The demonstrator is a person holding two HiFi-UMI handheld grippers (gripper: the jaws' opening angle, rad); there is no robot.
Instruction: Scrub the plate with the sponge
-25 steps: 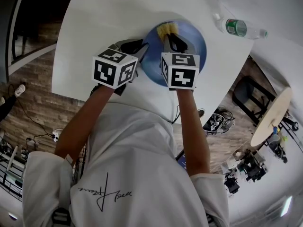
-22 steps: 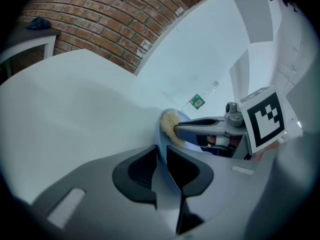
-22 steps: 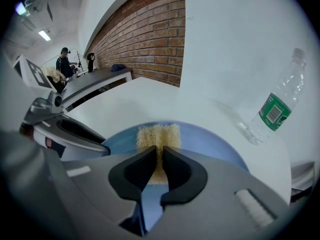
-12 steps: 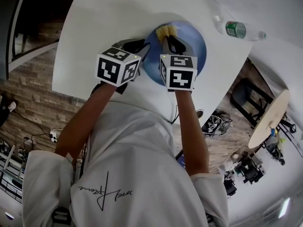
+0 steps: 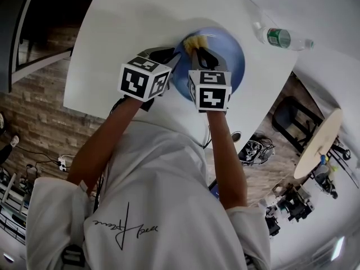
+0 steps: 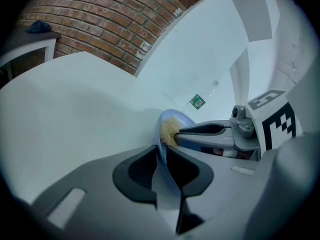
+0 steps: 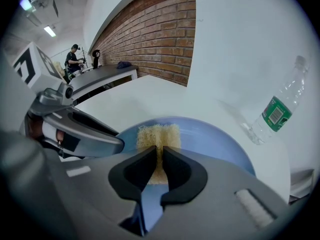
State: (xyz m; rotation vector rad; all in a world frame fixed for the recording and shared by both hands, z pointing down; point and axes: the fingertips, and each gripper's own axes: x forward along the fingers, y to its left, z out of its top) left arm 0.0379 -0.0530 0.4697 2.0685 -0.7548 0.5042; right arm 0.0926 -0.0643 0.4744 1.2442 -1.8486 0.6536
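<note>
In the head view, a white table point(image 5: 129, 21) carries a blue plate point(image 5: 228, 58) near its front edge, and a clear plastic bottle point(image 5: 281, 37) with a green label lies on its side well apart from it, off to the right. The left gripper point(image 5: 170, 56) reaches in to the plate's left rim, while the right gripper point(image 5: 198, 52) points down over the plate with a yellow sponge point(image 5: 194, 40) at its tip, on the far left part of the plate. In the left gripper view, the left gripper point(image 6: 163, 157) has its jaws clamped on the thin rim of the plate point(image 6: 166, 134), which runs edge-on between the two pads. Past it the sponge point(image 6: 168, 129) sits against the plate's surface at the end of the right gripper's grey fingers point(image 6: 205, 130); the bottle point(image 6: 199, 101) lies farther back on the table, before a brick wall point(image 6: 100, 24). In the right gripper view, the right gripper point(image 7: 159, 165) is closed on the sponge point(image 7: 158, 136), squeezing its near edge between the pads, with the rest of it spread flat on the plate point(image 7: 212, 141). The left gripper point(image 7: 82, 129) comes in from the left at the plate's rim, and the bottle point(image 7: 276, 110) lies to the right on the table.
</note>
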